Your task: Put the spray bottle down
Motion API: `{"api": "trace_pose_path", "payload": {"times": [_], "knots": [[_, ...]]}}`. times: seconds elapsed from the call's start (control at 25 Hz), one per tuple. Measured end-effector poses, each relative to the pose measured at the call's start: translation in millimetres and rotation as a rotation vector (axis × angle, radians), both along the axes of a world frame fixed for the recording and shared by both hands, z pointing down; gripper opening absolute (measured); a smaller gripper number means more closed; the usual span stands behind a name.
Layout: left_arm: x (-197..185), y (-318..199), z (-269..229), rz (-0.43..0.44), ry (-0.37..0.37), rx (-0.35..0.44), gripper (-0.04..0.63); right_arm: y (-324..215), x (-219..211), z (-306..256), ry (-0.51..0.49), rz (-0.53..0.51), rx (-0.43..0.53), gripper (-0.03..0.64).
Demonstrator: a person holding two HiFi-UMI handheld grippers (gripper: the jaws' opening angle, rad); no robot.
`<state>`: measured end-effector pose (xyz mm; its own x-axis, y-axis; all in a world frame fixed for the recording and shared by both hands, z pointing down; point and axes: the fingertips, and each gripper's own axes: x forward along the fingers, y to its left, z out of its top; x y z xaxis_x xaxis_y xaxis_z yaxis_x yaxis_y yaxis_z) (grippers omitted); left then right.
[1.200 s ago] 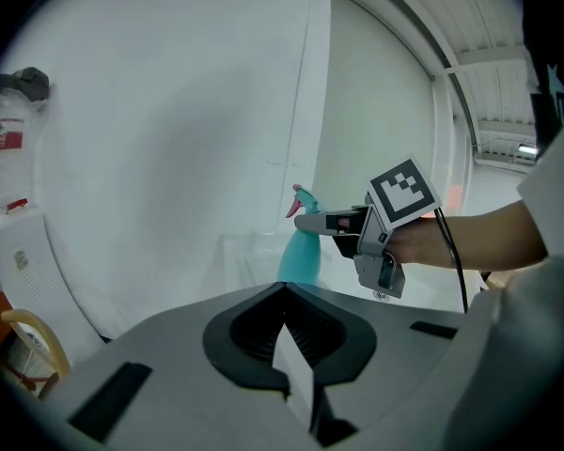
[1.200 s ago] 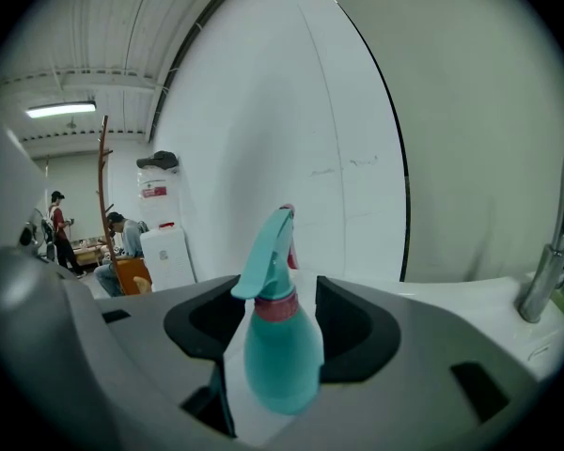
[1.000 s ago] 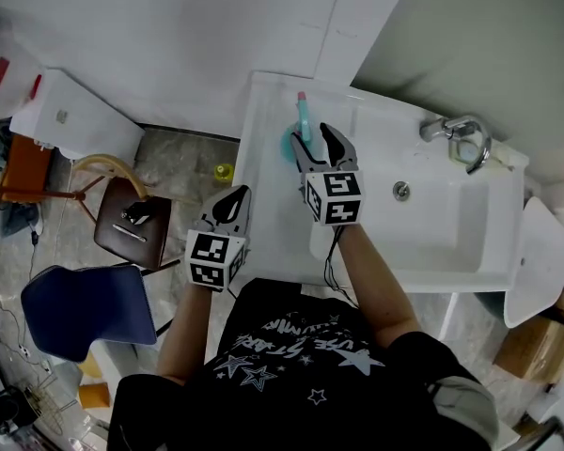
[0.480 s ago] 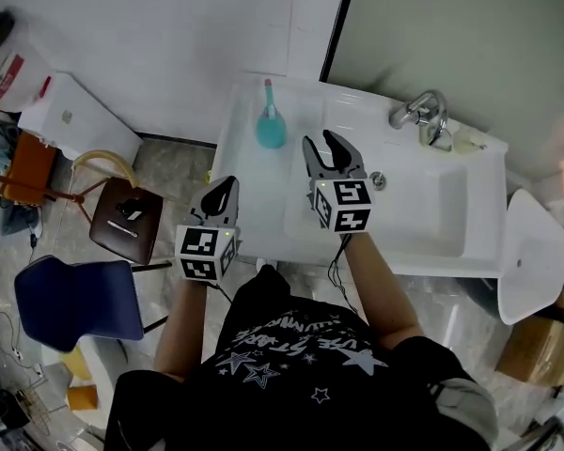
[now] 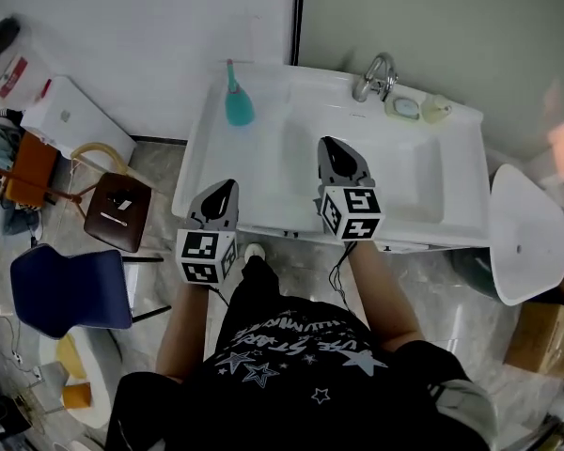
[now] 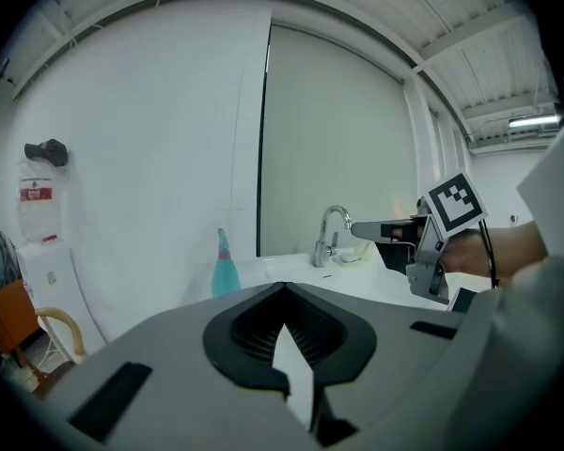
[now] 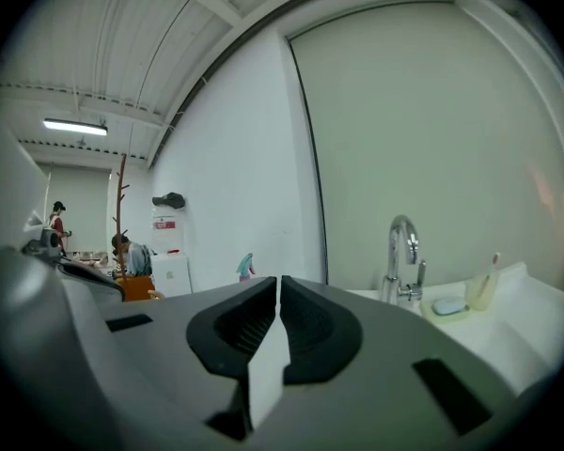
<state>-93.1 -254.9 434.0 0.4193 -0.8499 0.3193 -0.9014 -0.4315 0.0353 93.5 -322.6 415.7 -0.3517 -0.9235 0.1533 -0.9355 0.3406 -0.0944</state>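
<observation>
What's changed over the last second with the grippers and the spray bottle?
The right gripper has pulled back from the bottle toward the person; its jaws, wide open at the bottle before, are closing on nothing. The left gripper drew back too, still shut. The bottle stays upright at the sink's back left corner.

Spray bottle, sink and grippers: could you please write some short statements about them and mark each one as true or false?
1. The spray bottle stands upright on the back left corner of the sink counter. True.
2. The right gripper holds the spray bottle. False: nothing is between its closing jaws, and the bottle stands apart from it.
3. A soap dish lies just right of the faucet. True.
4. The left gripper reaches into the basin. False: it is at the counter's front left edge, to the left of the basin.
</observation>
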Motion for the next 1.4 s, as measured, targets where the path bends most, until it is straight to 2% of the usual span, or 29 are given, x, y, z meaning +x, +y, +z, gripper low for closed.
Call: {"api": "trace_pose_path", "payload": {"times": [0.4,0.6,0.92,1.4], "knots": [[82.4,115.4,10.4,0.018,0.002,-0.025,0.015,119.1,101.5,14.6,-0.033,0.06,-0.046,0.012],[109.3,170.3,14.1,0.02,0.007,-0.042,0.015,164.6,133.5,23.4,-0.053,0.065,-0.075,0.012],[113.8,221.0,7.9,-0.005,0.01,-0.033,0.015,204.6,144.6,26.8,-0.011,0.033,-0.094,0.012],[93.1,274.4,38.7,0.017,0.028,-0.103,0.015,254.3,126.2,40.5,0.037,0.04,-0.135,0.012]]}}
